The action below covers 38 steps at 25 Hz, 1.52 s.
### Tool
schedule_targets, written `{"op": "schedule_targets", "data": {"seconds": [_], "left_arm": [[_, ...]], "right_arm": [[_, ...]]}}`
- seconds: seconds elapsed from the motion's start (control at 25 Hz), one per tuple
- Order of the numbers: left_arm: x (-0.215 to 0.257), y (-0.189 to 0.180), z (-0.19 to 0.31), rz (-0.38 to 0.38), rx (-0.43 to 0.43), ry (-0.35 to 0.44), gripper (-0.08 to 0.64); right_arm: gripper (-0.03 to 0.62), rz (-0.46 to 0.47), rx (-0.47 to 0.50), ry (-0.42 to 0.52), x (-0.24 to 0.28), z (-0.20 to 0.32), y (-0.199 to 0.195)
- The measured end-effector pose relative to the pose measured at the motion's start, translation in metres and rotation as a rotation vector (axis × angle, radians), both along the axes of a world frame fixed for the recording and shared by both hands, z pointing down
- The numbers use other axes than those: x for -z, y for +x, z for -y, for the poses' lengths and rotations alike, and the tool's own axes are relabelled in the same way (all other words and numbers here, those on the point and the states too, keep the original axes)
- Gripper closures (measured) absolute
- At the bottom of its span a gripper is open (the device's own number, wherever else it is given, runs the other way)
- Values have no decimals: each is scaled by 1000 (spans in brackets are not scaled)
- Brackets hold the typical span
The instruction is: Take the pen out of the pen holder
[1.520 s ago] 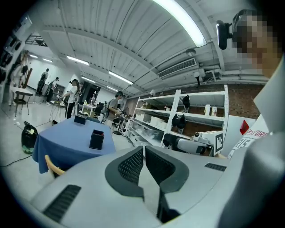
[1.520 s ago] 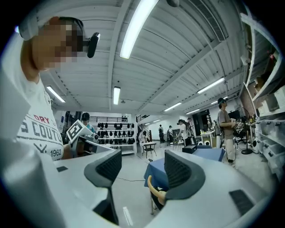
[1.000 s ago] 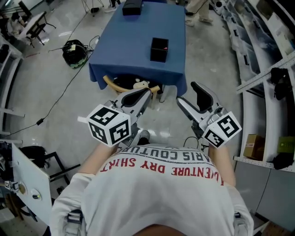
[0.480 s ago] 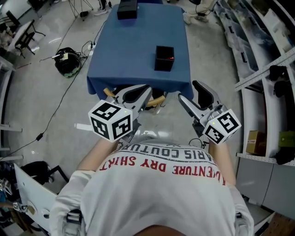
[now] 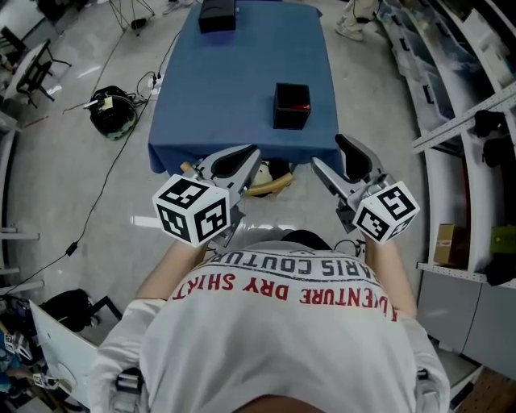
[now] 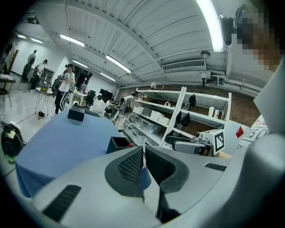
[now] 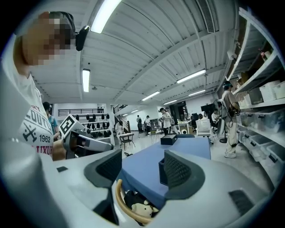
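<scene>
A black square pen holder (image 5: 290, 106) stands on the blue-clothed table (image 5: 234, 89), near its right front part, with a red pen (image 5: 301, 106) inside. Both grippers are held in the air short of the table's front edge, apart from the holder. My left gripper (image 5: 255, 154) has its jaws closed together with nothing in them; past it the holder (image 6: 117, 144) shows low on the table. My right gripper (image 5: 326, 152) is open and empty. In the right gripper view the holder (image 7: 161, 173) is partly hidden behind a jaw of that gripper (image 7: 142, 169).
A second black box (image 5: 218, 14) sits at the table's far end. Under the front edge lie a stuffed toy and a yellow hose (image 5: 270, 184). A dark bag with cables (image 5: 109, 115) is on the floor at left. Metal shelving (image 5: 455, 121) runs along the right.
The table and pen holder have slid lower and nearer in the head view, so the person has stepped closer. Both grippers keep their pose and jaw state.
</scene>
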<state>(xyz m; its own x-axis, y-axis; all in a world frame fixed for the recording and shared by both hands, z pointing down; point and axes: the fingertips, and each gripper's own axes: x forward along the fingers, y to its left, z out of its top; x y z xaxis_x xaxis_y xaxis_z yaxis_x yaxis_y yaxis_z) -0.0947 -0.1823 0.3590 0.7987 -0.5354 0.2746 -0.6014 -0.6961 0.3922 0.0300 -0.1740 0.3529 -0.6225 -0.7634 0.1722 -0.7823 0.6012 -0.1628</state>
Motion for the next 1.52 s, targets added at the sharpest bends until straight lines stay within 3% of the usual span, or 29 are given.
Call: {"op": "schedule_targets", "data": {"seconds": [0.24,0.88,1.24,1.52], "left_arm": [[-8,2,20,21,24,-25,522],[-31,15,85,54,127,-100,522],[-41,19,103,61,166,-124,522],[-50,19,111,57,185,-142,522]], "right_arm": [[311,-50,27,5,-13,29,-1],[322,-70,107,-100,-68,116,10],[360,-105,149,-122,-90,139,10],[437,-146,169,-113,-99,146,9]]}}
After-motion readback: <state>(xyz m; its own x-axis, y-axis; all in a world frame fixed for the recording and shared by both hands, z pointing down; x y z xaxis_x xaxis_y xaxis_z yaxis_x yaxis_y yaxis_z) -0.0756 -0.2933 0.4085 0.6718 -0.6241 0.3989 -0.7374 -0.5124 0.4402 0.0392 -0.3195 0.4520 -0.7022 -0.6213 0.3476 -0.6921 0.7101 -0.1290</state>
